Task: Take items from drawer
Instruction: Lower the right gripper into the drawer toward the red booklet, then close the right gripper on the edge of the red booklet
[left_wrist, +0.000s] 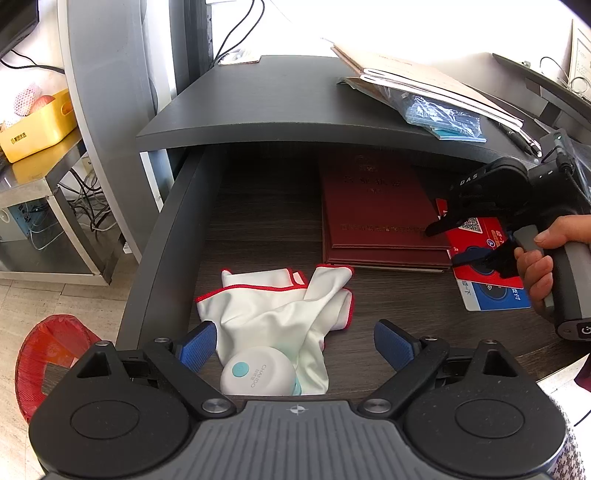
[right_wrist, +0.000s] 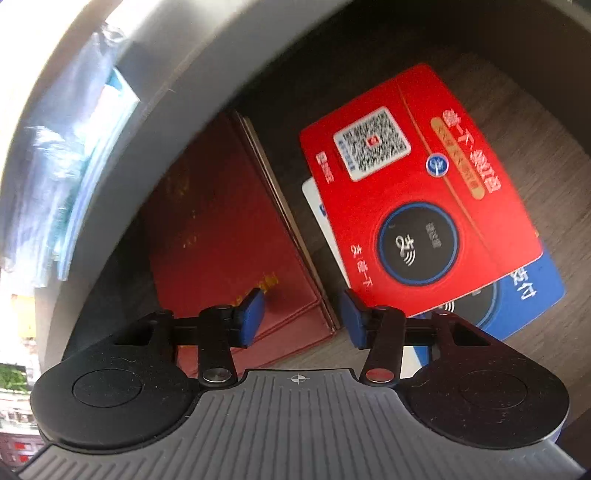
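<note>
The drawer (left_wrist: 166, 258) stands pulled out under the dark desk top. A white cloth with red trim (left_wrist: 280, 310) lies crumpled near its front, and a round white device with a teal button (left_wrist: 255, 371) rests against it. My left gripper (left_wrist: 295, 345) hovers open right over both. A stack of dark red books (left_wrist: 373, 210) (right_wrist: 221, 240) sits further back. To its right a red card (left_wrist: 476, 240) (right_wrist: 417, 192) overlaps a blue card (left_wrist: 498, 295) (right_wrist: 532, 291). My right gripper (right_wrist: 303, 319) (left_wrist: 443, 246) is open with nothing between its fingers, hanging low over the books' corner and the cards' edge.
On the desk top (left_wrist: 258, 99) lie notebooks (left_wrist: 424, 81), a plastic bag of blue items (left_wrist: 443, 118) (right_wrist: 74, 147) and a pen (left_wrist: 521, 140). A red mesh bin (left_wrist: 48, 354) stands on the floor at left. A yellow basket (left_wrist: 37, 129) sits on a metal shelf.
</note>
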